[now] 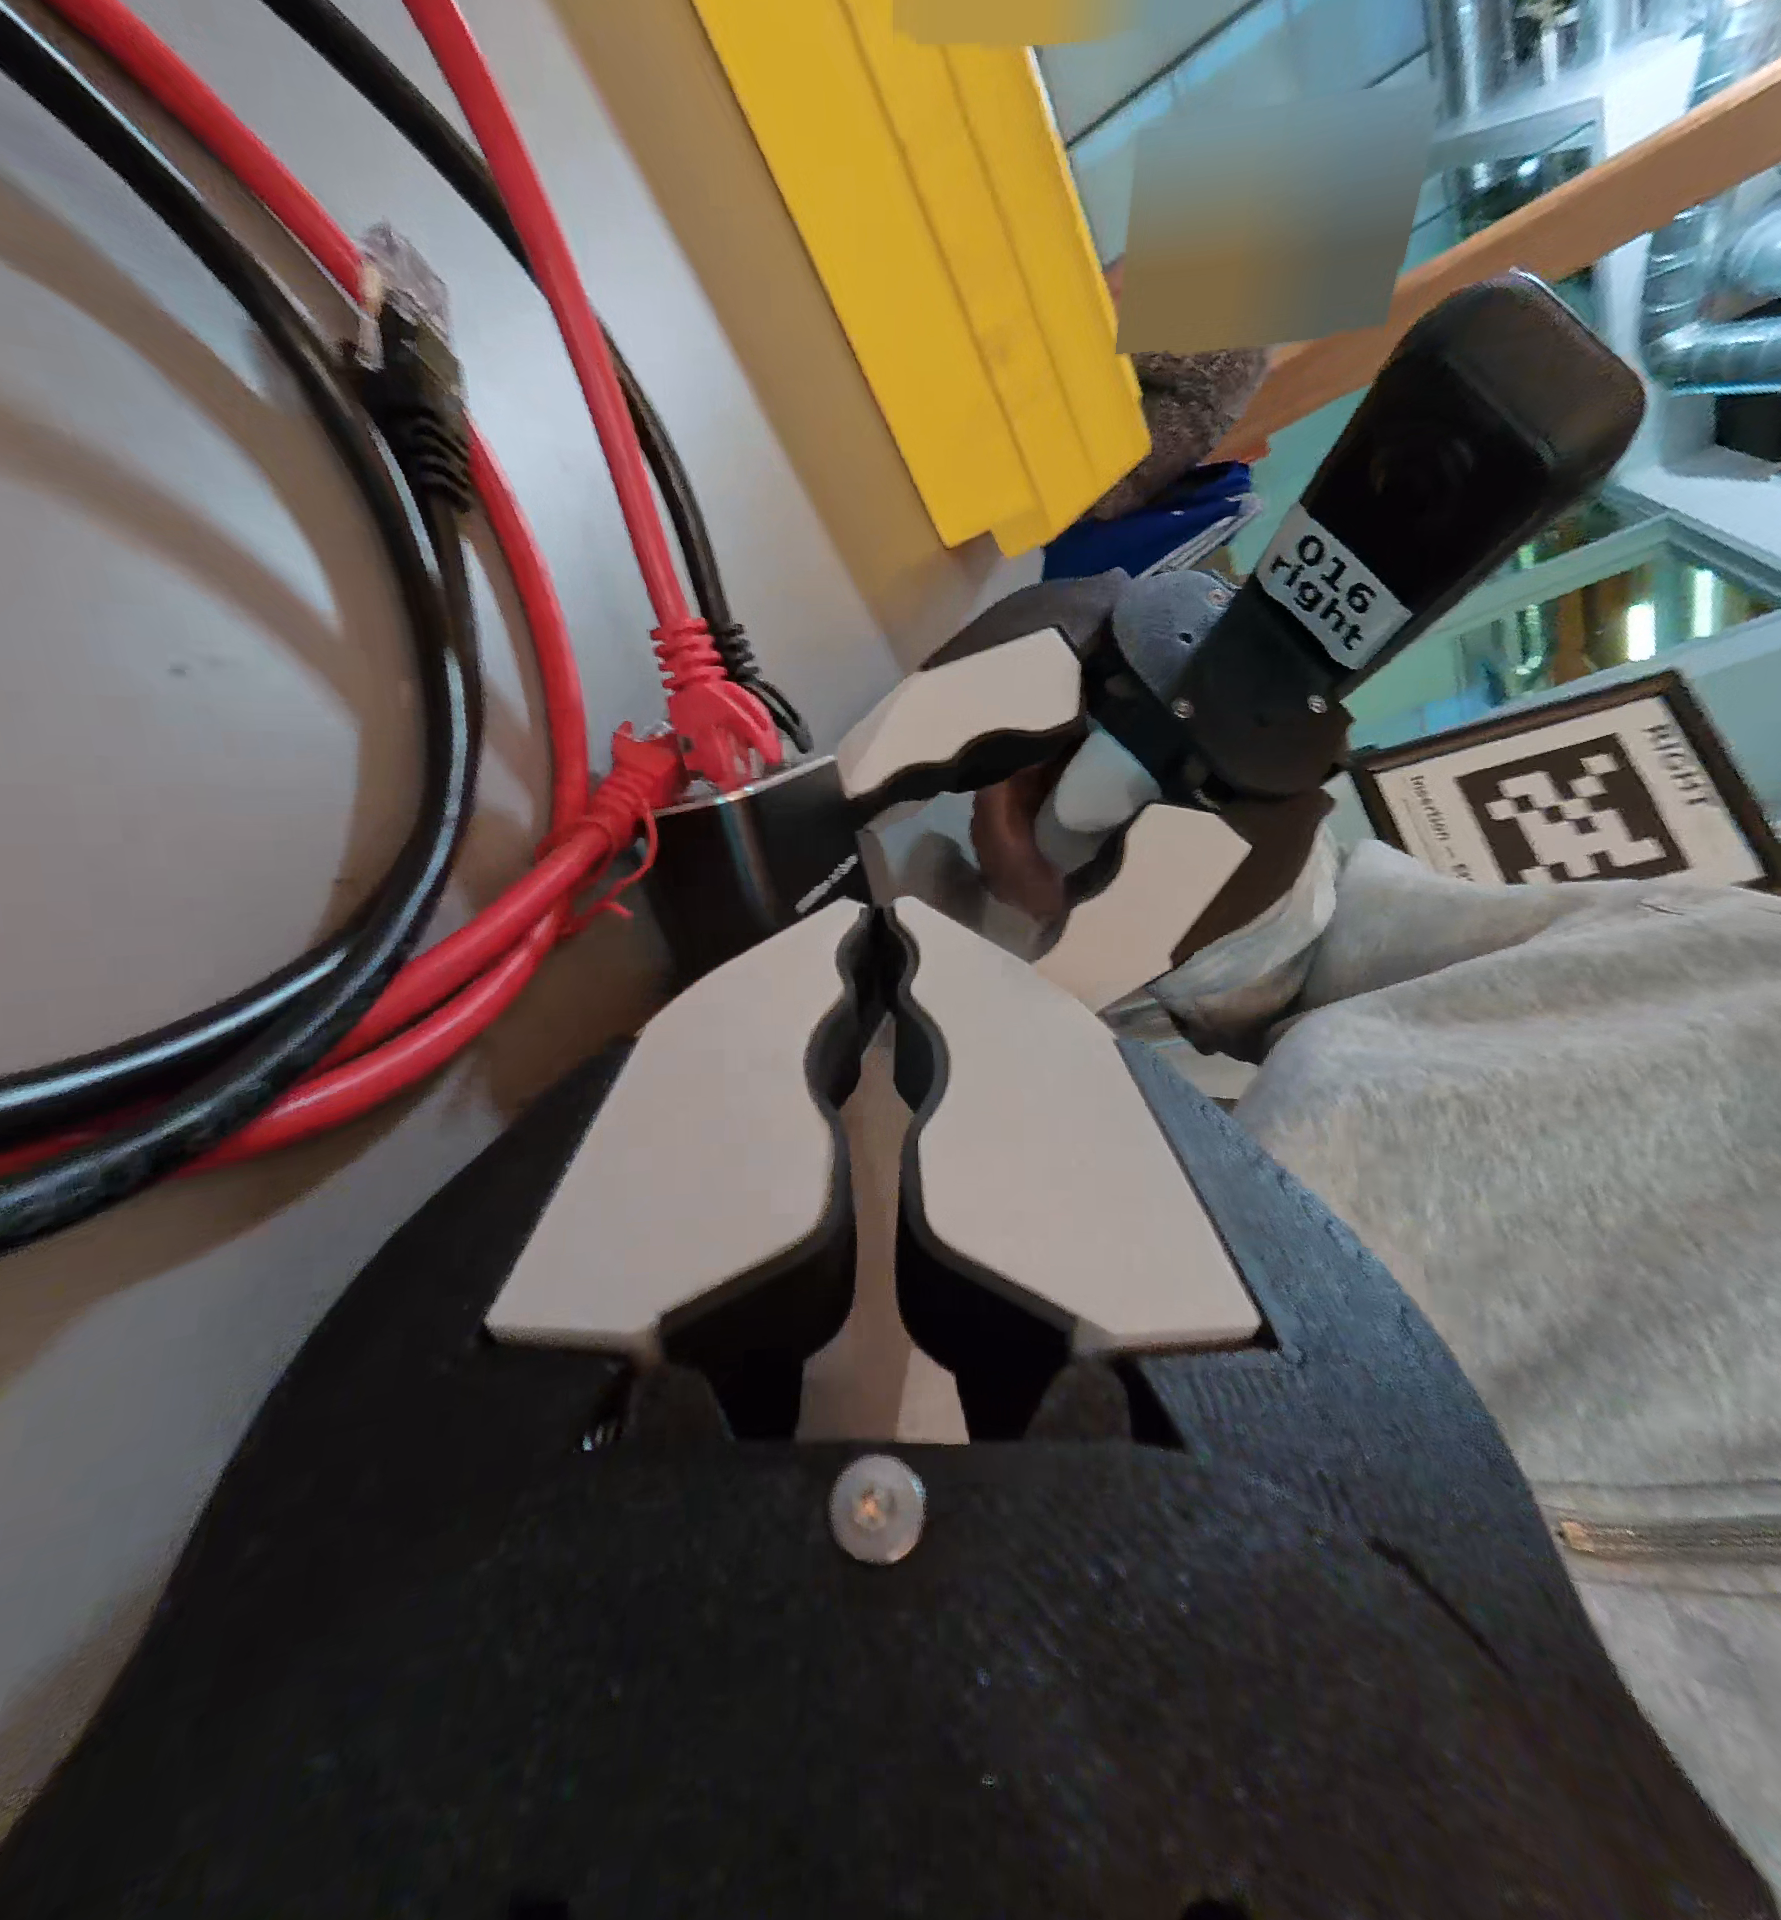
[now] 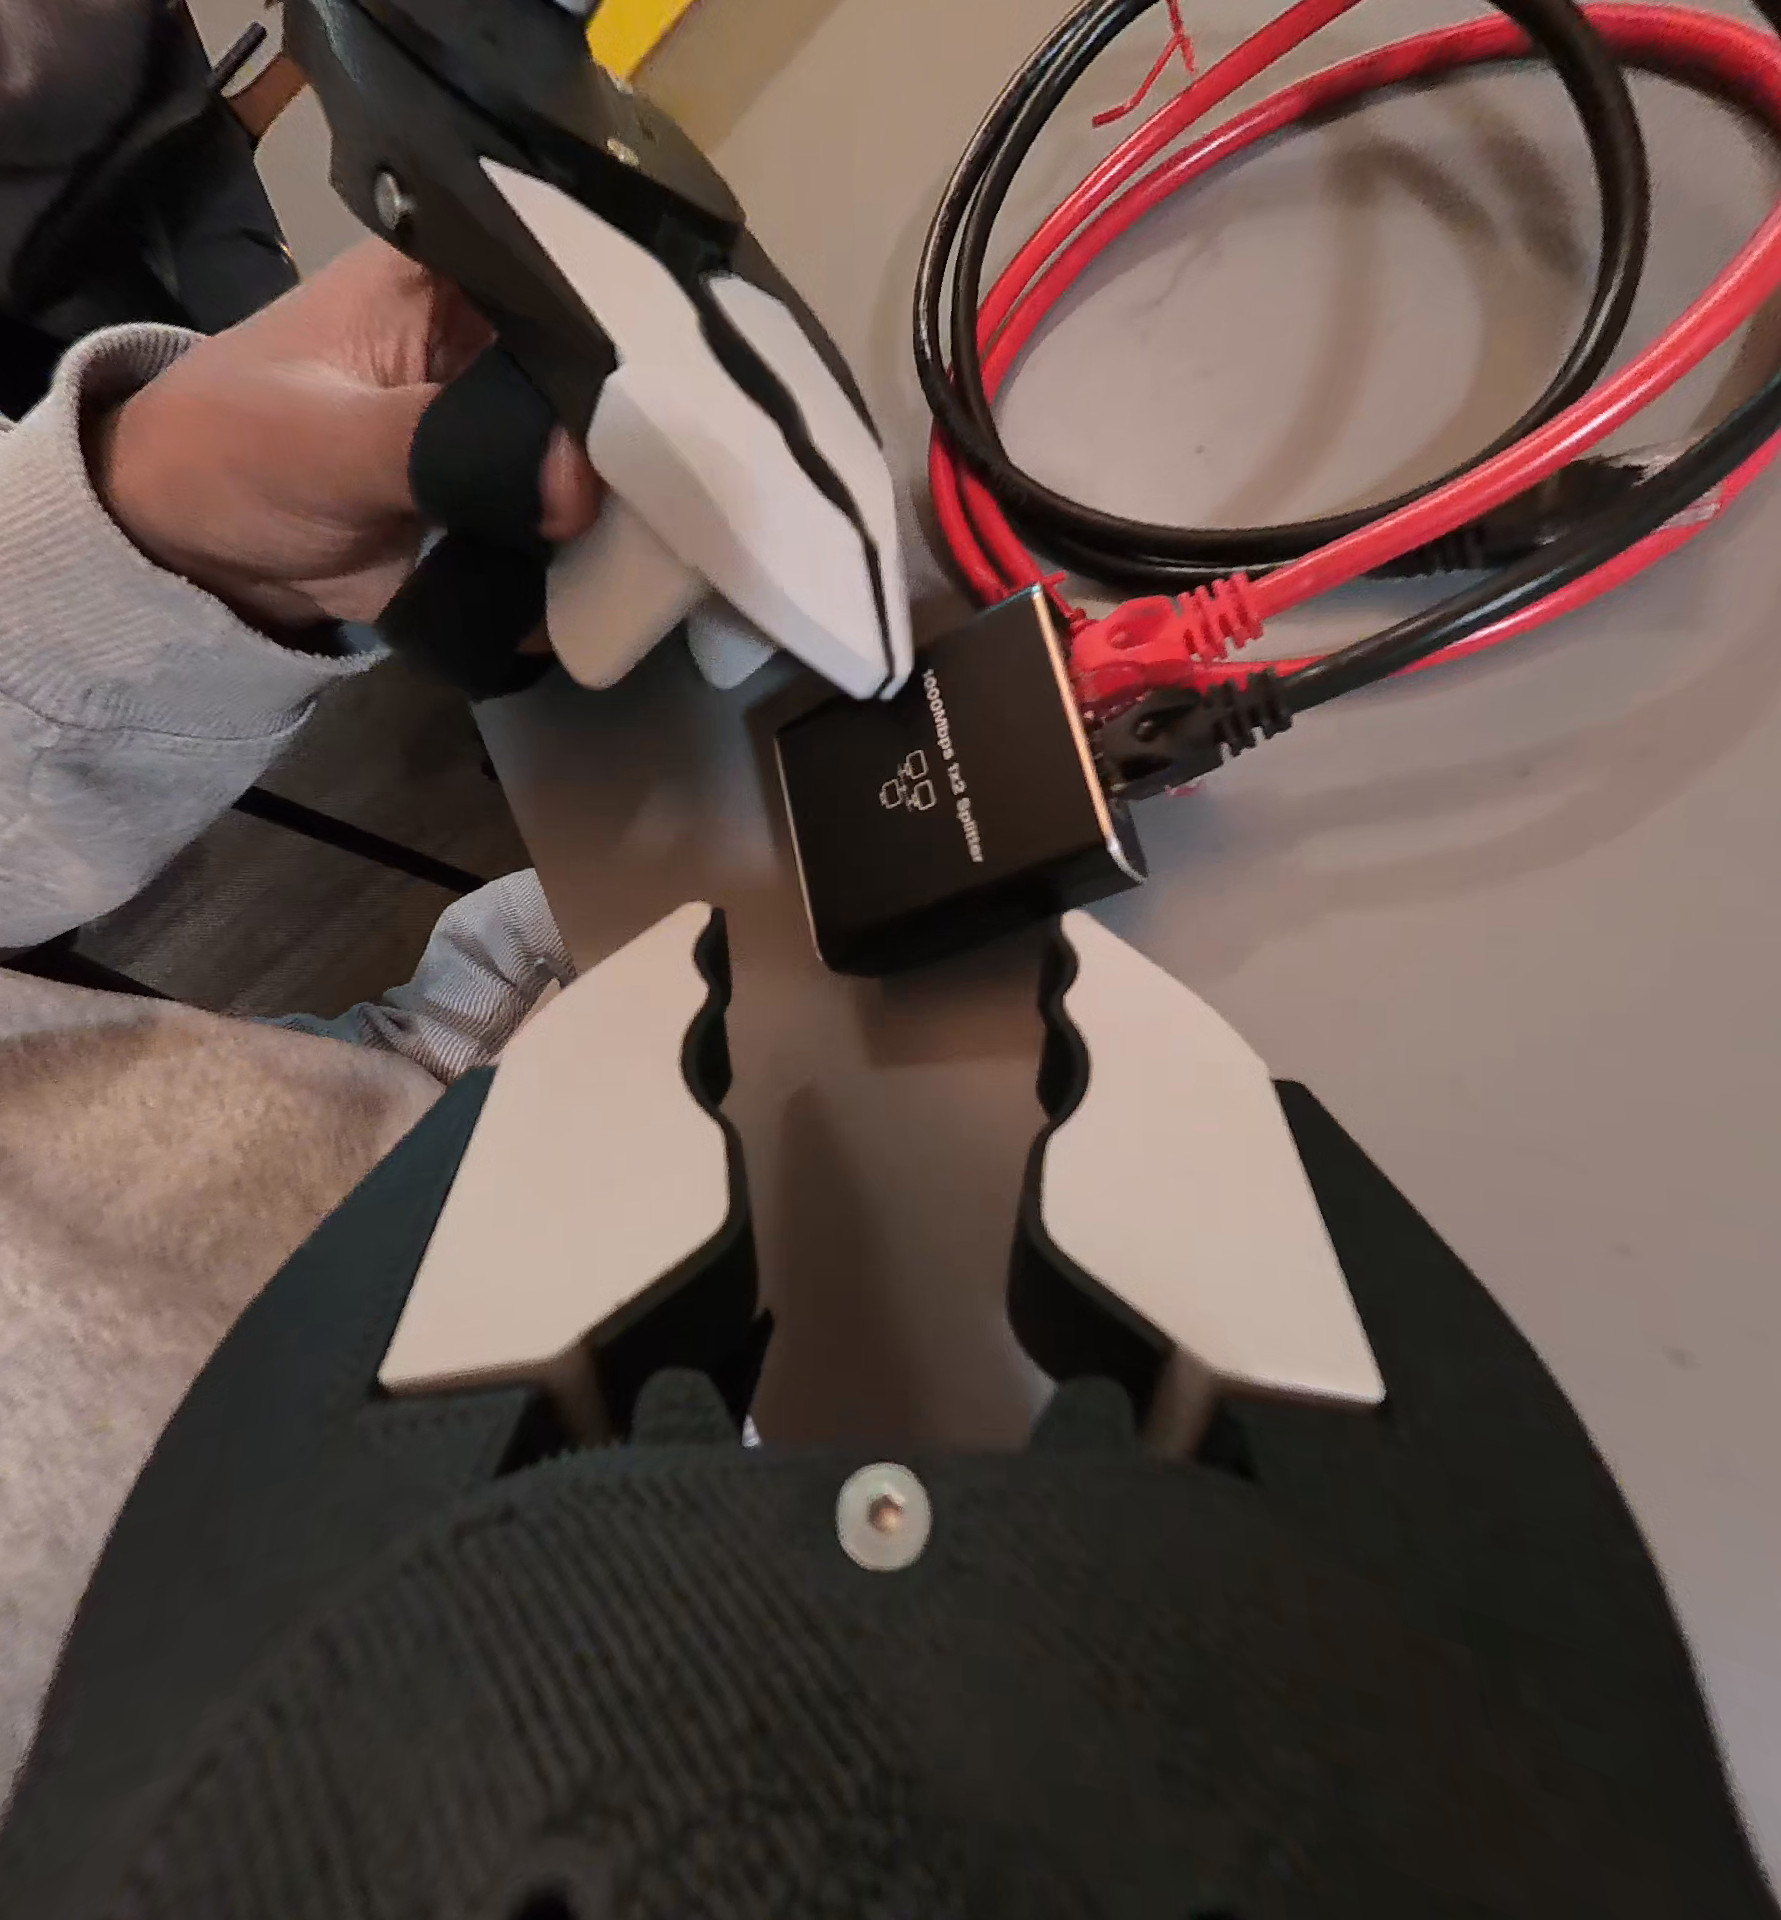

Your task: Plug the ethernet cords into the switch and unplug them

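Observation:
The black switch lies on the grey table. A red plug and a black plug sit in its far face. My right gripper is open and empty, with its fingertips on either side of the switch's near corner. My left gripper is shut with nothing between its fingers, and its tip rests on the switch's far left edge. In the left wrist view the left gripper points at the switch, and the right gripper stands open beyond it. Two loose plug ends lie farther off.
Red and black cords loop over the table beyond the switch. A yellow panel stands at the back. A framed marker card stands at the right. A person's hand and grey sleeve are close by.

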Action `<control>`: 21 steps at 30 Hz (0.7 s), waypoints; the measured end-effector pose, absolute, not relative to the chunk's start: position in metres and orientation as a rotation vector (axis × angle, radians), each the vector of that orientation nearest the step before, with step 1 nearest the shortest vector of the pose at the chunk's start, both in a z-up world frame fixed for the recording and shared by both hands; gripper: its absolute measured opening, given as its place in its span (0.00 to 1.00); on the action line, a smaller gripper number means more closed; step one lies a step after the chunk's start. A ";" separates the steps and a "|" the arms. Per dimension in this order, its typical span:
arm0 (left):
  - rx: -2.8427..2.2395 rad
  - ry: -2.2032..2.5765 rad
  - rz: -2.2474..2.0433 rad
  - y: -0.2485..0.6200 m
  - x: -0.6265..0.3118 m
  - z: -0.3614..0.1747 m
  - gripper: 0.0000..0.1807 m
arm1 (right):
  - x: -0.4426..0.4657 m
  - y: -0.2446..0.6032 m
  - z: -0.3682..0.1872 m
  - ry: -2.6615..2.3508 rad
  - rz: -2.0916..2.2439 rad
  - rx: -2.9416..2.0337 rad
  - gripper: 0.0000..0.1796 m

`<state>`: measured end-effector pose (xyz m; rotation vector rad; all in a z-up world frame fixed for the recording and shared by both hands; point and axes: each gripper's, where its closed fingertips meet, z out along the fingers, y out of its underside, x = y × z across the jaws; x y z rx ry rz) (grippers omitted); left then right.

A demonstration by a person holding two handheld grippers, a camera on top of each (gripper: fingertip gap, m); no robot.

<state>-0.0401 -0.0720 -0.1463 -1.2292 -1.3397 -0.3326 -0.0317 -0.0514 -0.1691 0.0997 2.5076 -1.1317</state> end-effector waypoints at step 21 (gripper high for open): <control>-1.473 -1.431 -0.140 -0.088 -0.033 -0.159 0.00 | -0.049 -0.054 -0.173 2.631 -1.188 0.057 0.37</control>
